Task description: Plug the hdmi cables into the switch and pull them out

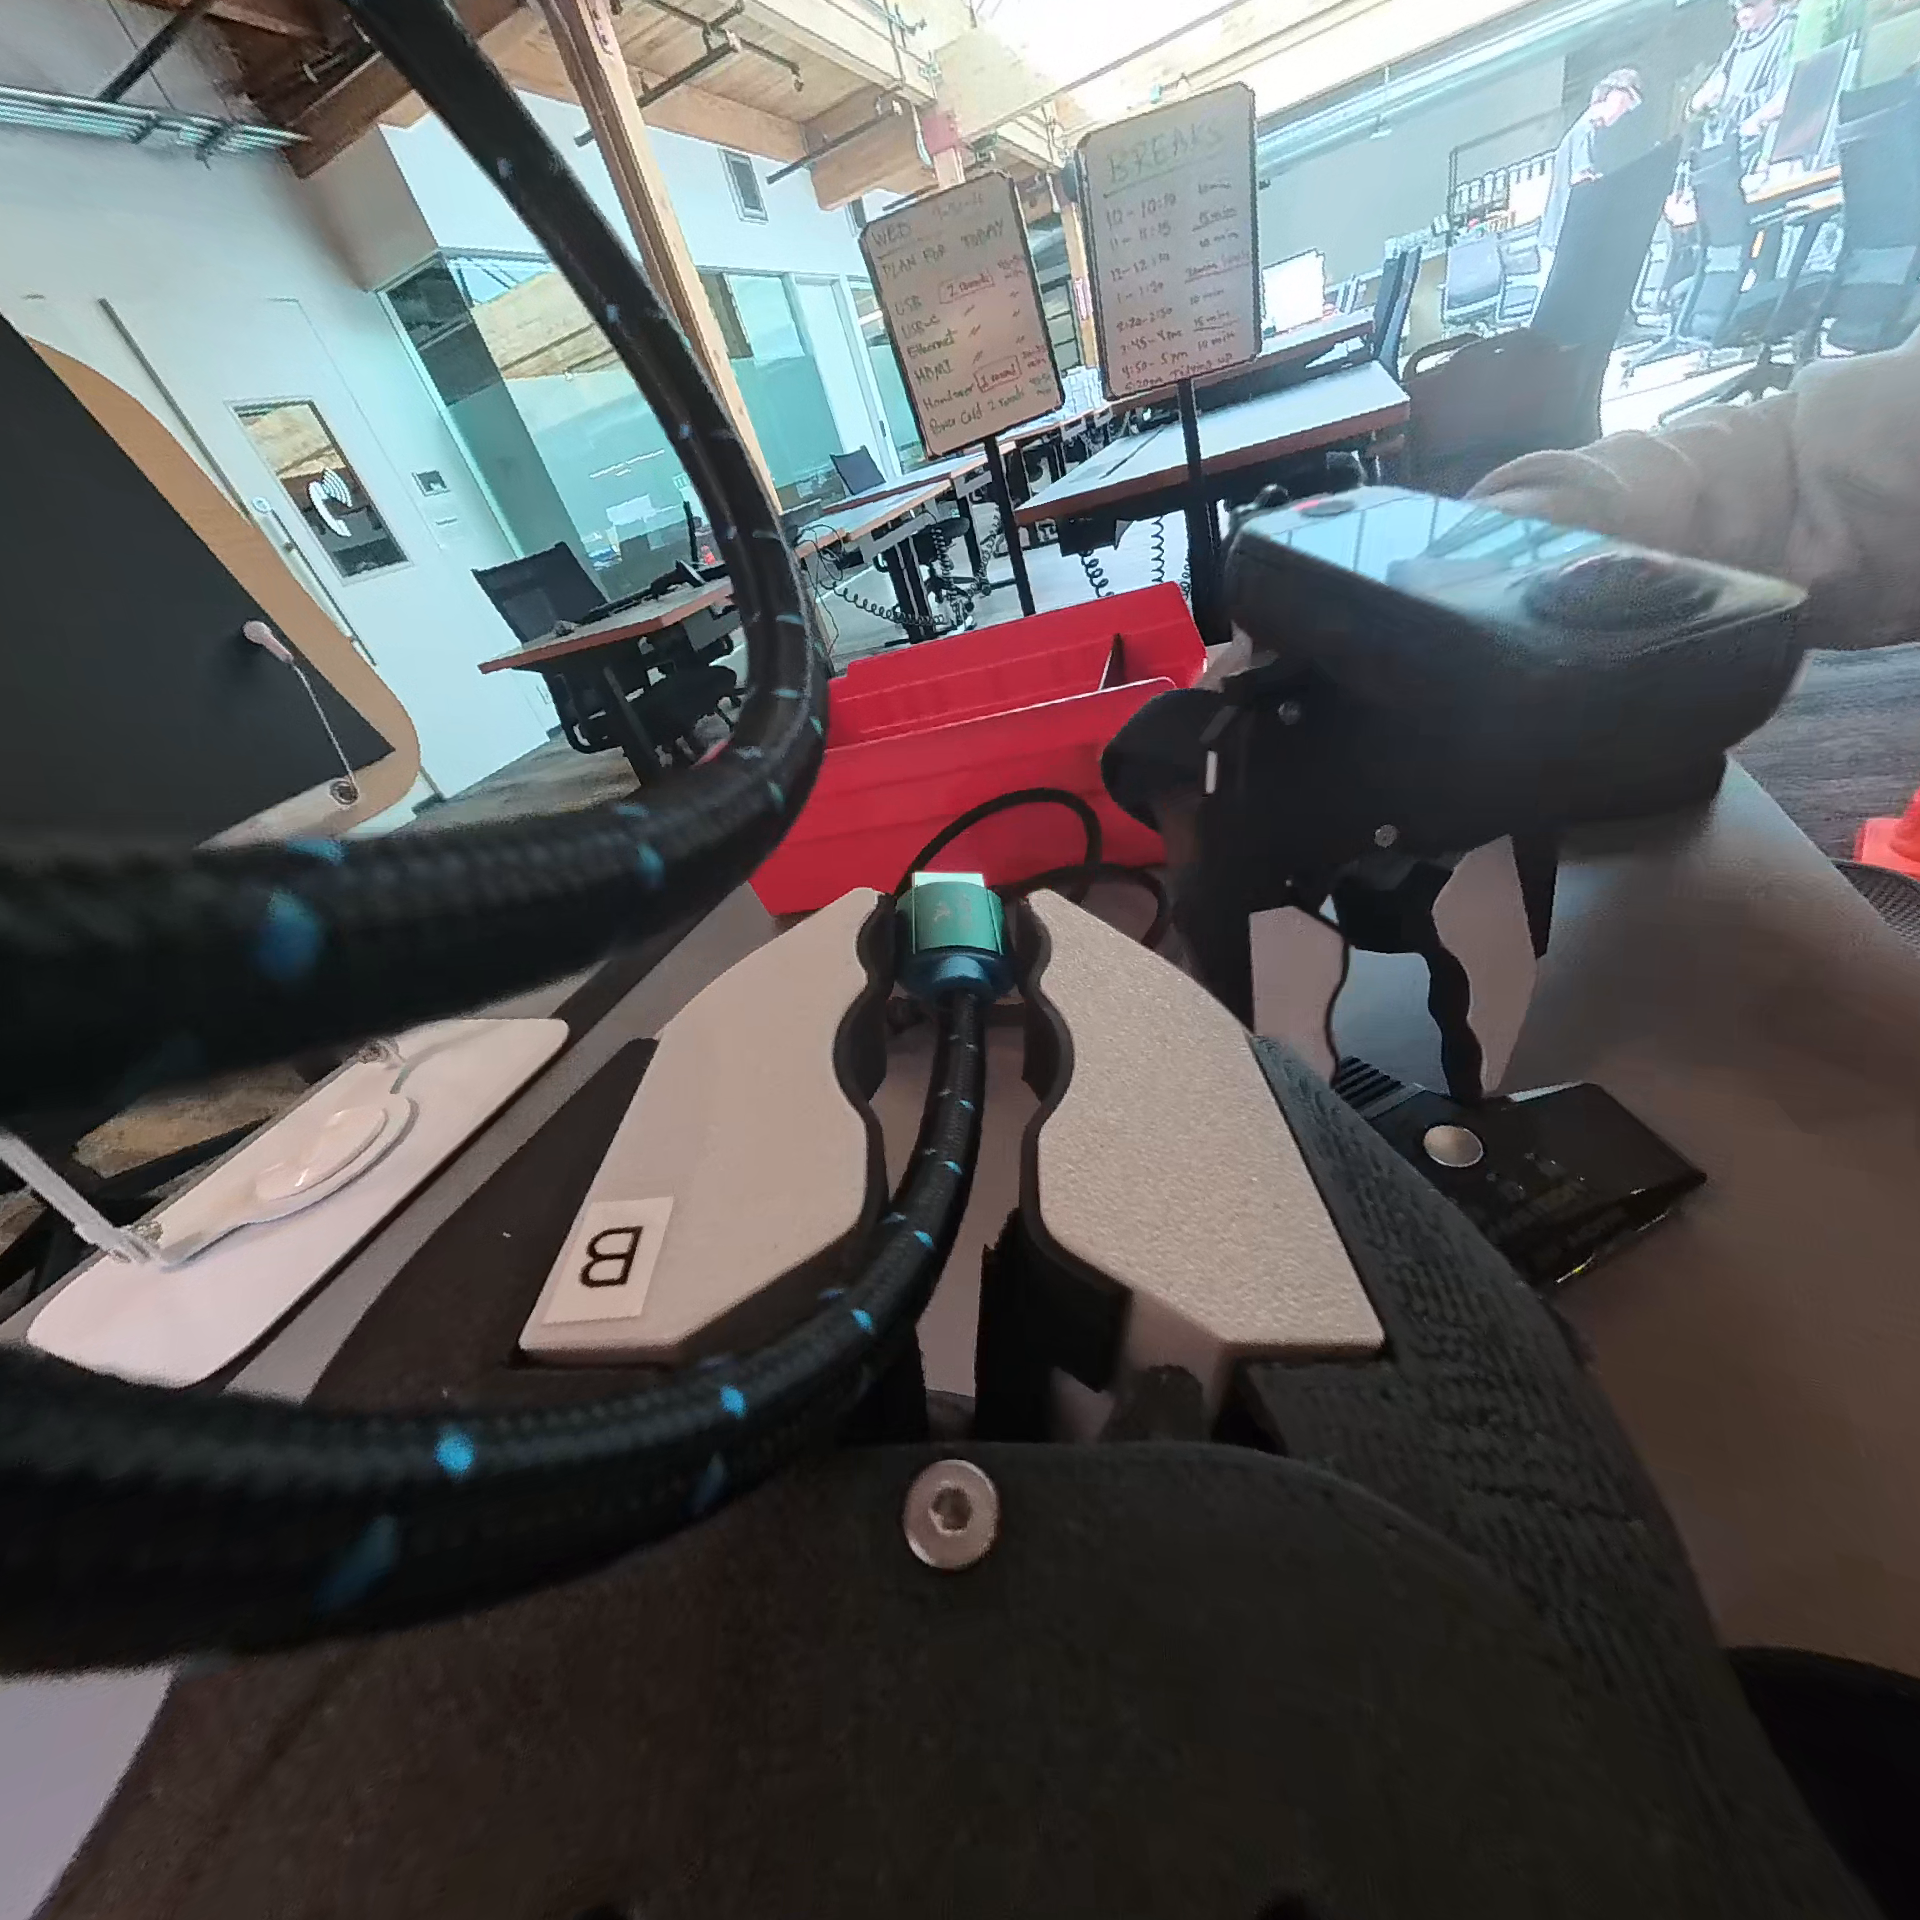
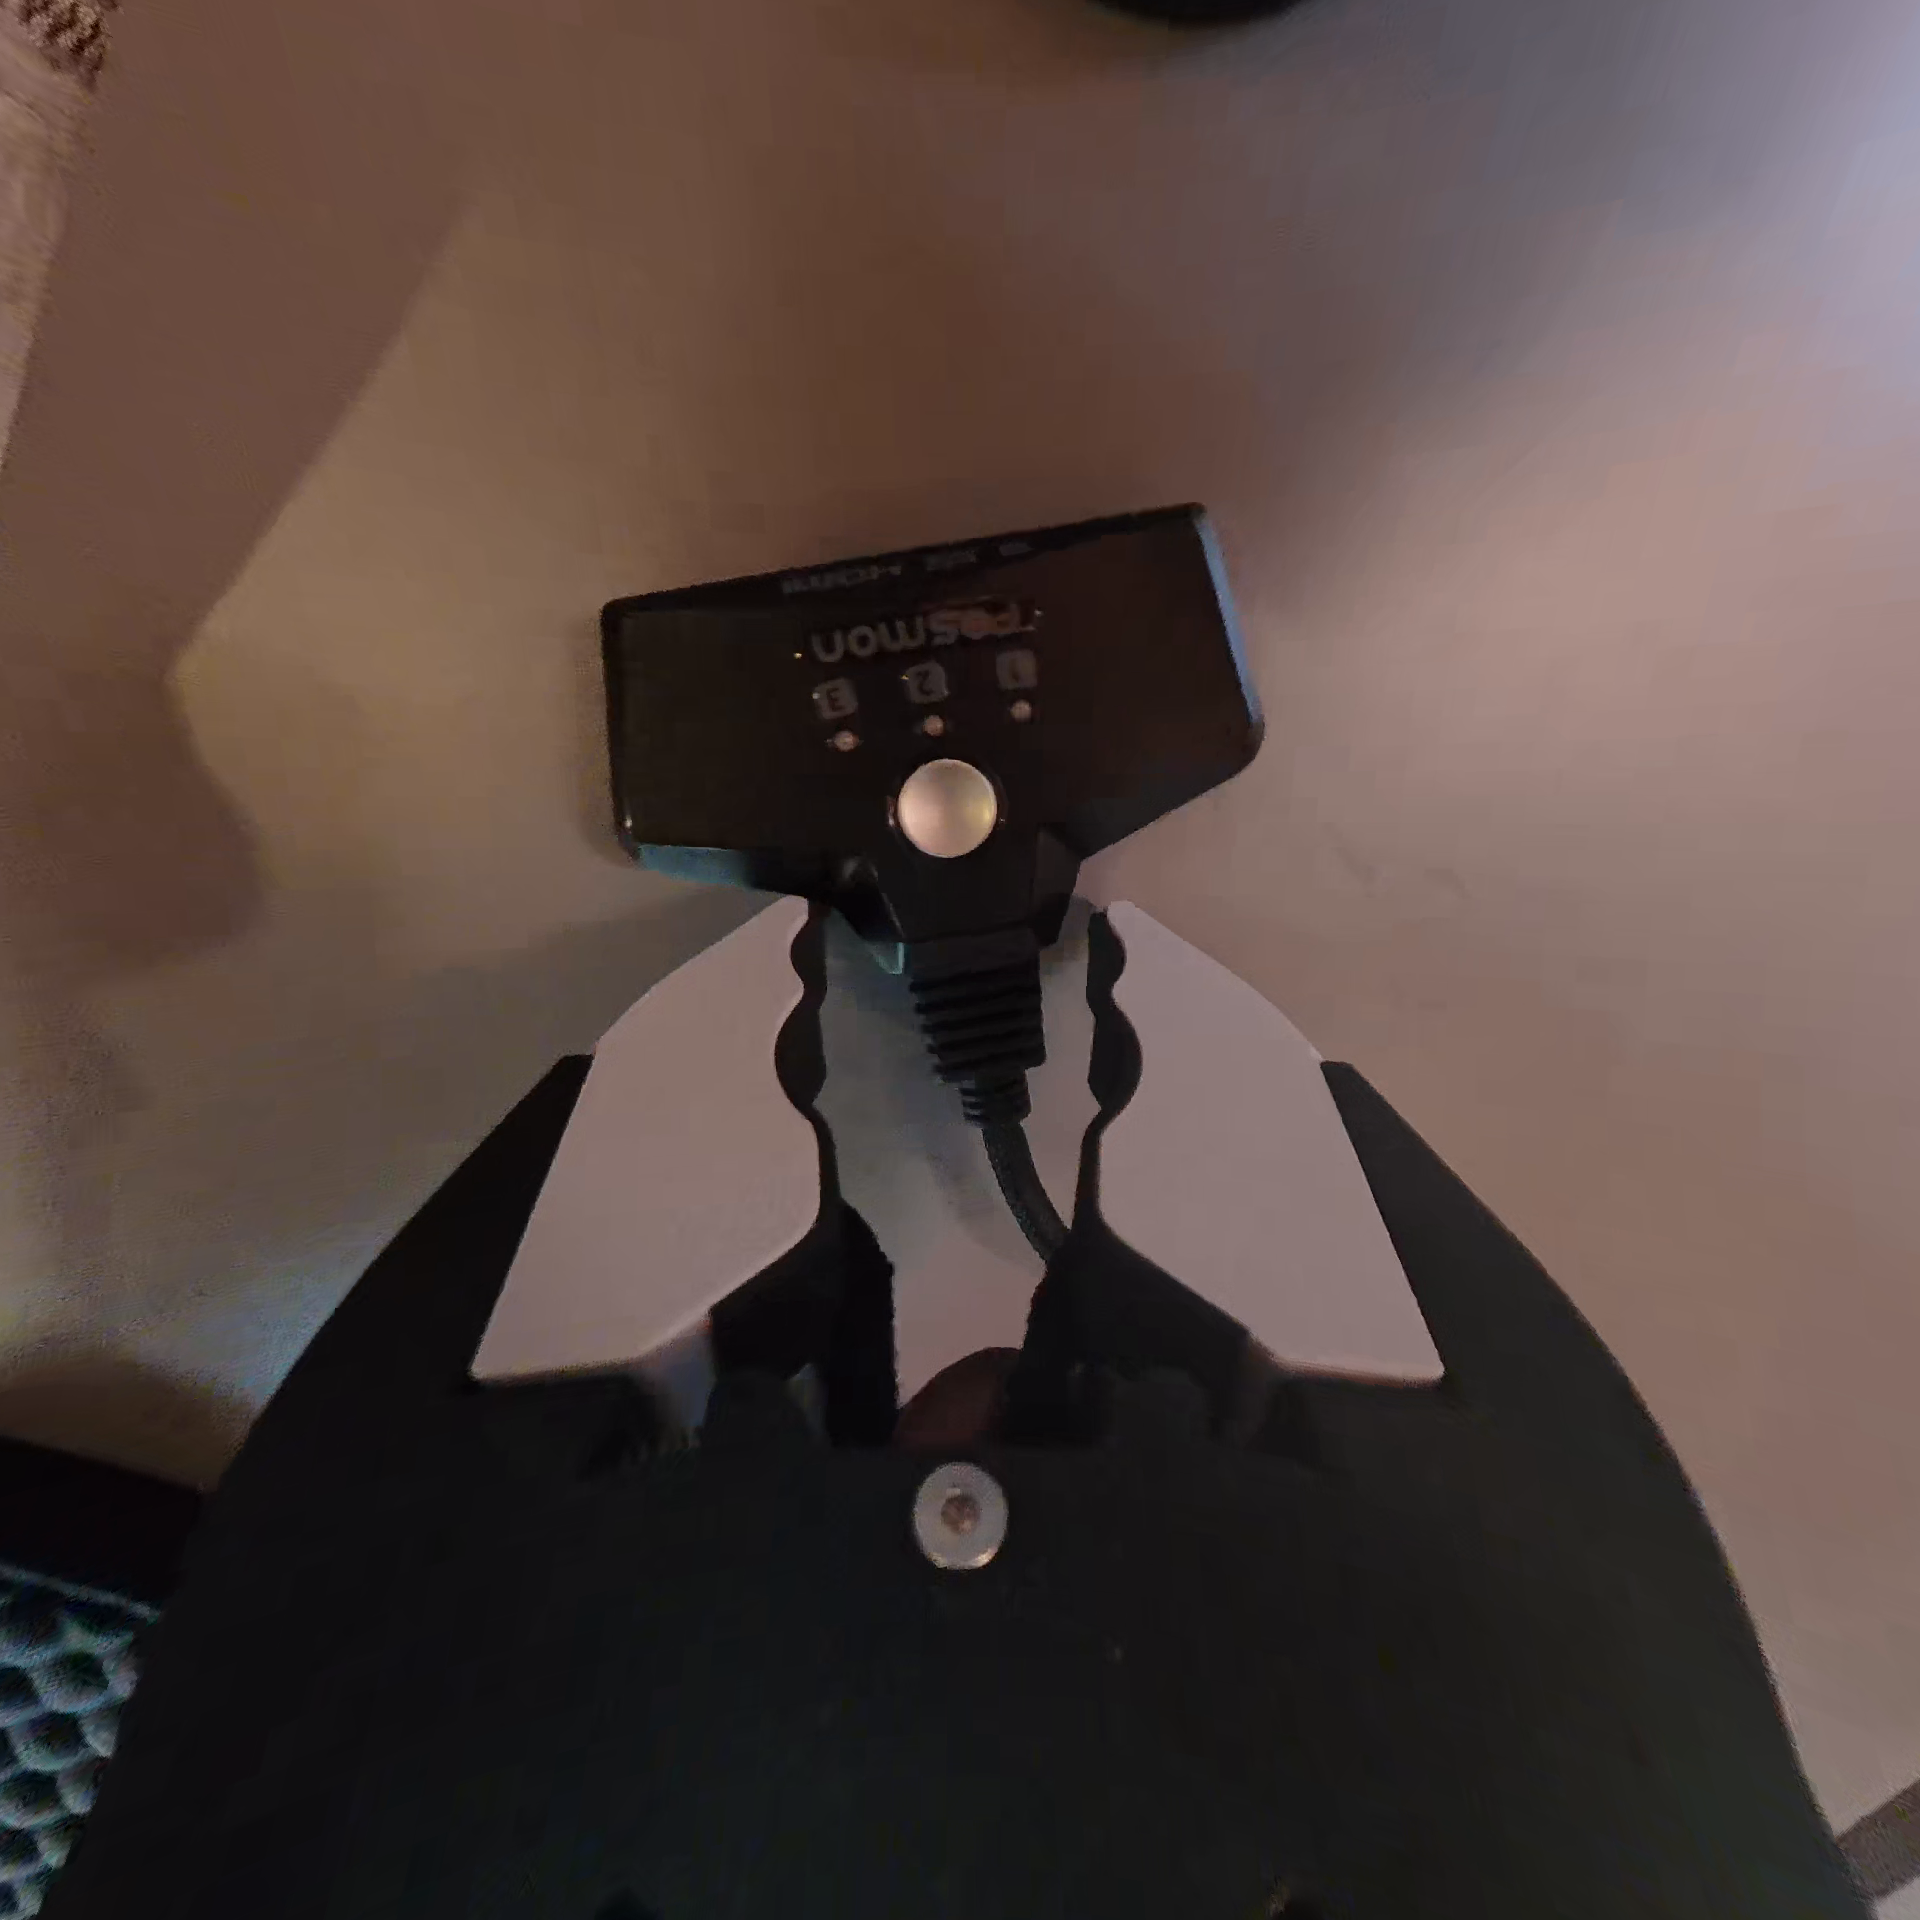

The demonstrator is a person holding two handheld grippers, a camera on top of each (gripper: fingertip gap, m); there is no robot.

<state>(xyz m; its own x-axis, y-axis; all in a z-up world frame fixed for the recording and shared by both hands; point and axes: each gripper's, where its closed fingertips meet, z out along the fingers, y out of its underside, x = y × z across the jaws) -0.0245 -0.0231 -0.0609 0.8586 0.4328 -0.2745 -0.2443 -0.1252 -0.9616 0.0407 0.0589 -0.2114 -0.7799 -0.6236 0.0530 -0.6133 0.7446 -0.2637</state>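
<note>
HDMI switch point(image 2: 925, 717), a small black box w/ a round silver button and three little lights, lay flat on the pale table point(image 2: 1455, 416). Its own short black lead point(image 2: 982, 1029) came out of the near end and ran back btwn the two fingers of the right gripper point(image 2: 951, 914). That gripper pointed down at the box; its white finger pads point(image 2: 665, 1174) sat either side of the lead and the narrow neck of the box, w/ a small gap showing, so it was partly open and not squeezing anything I could see. In the left wrist view the same switch point(image 1: 1538, 1174) lay on the table to the right, w/ the right gripper point(image 1: 1351, 997) standing over it, and a person's sleeve point(image 1: 1714, 499) behind that tool. The left gripper point(image 1: 951, 935) was closed tight on the green metal plug point(image 1: 951, 920) of a thick braided cable point(image 1: 925, 1174), black w/ blue flecks. The plug stuck out past the fingertips, up in the air, well apart from the switch. The cable ran back btwn the grey pads, then looped wide to the left and up over the top. A red plastic bin point(image 1: 966, 748) sat on the table behind the plug, and two whiteboards point(image 1: 1060, 281) on stands stood farther back in the room.
</note>
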